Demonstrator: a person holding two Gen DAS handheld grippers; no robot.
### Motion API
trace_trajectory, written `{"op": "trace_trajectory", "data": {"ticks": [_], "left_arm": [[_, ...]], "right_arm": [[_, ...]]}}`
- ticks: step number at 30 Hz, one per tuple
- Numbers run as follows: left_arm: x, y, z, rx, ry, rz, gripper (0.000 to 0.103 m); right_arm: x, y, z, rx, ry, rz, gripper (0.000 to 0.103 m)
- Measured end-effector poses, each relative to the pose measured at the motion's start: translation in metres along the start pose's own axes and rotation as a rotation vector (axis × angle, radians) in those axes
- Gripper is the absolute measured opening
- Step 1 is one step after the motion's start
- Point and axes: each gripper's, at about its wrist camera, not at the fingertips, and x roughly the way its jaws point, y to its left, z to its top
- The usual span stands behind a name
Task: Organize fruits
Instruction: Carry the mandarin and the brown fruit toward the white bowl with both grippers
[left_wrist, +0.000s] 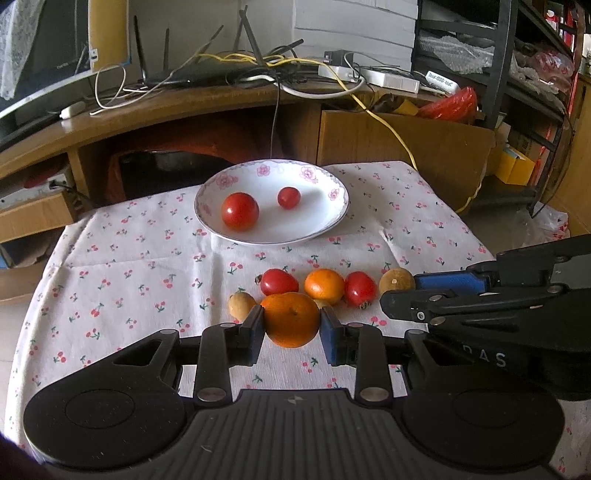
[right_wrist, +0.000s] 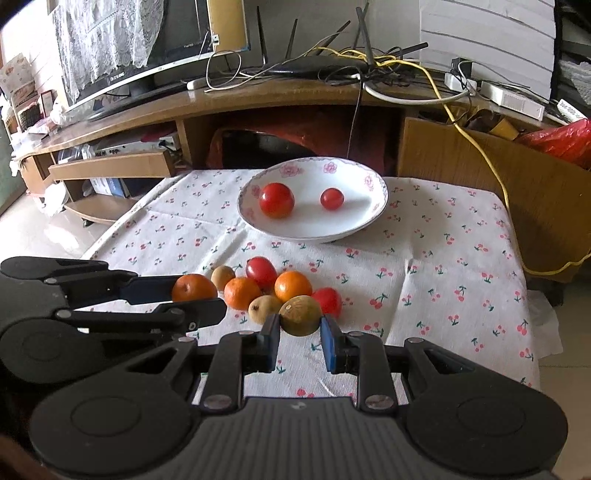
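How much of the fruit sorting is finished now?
Done: two tomatoes lie on the plate. In hand: left tongs grip an orange; right tongs close around a brown fruit. Left: about six fruits on the cloth.

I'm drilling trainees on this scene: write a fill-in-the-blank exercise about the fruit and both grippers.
1. The white floral-rimmed plate holds ____ red tomatoes.
2. The left gripper has its jaws around a round ____ fruit.
3. The right gripper has its jaws around a round ____ fruit.

Missing words: two; orange; brown
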Motion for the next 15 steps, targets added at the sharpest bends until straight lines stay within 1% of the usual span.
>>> {"op": "trace_trajectory", "data": {"ticks": [15], "left_arm": [[0.005,-0.001,0.013,0.009,-0.008,0.021,0.038]], "right_arm": [[0.003,-0.004,0.010,0.010,-0.019,-0.009,0.026]]}}
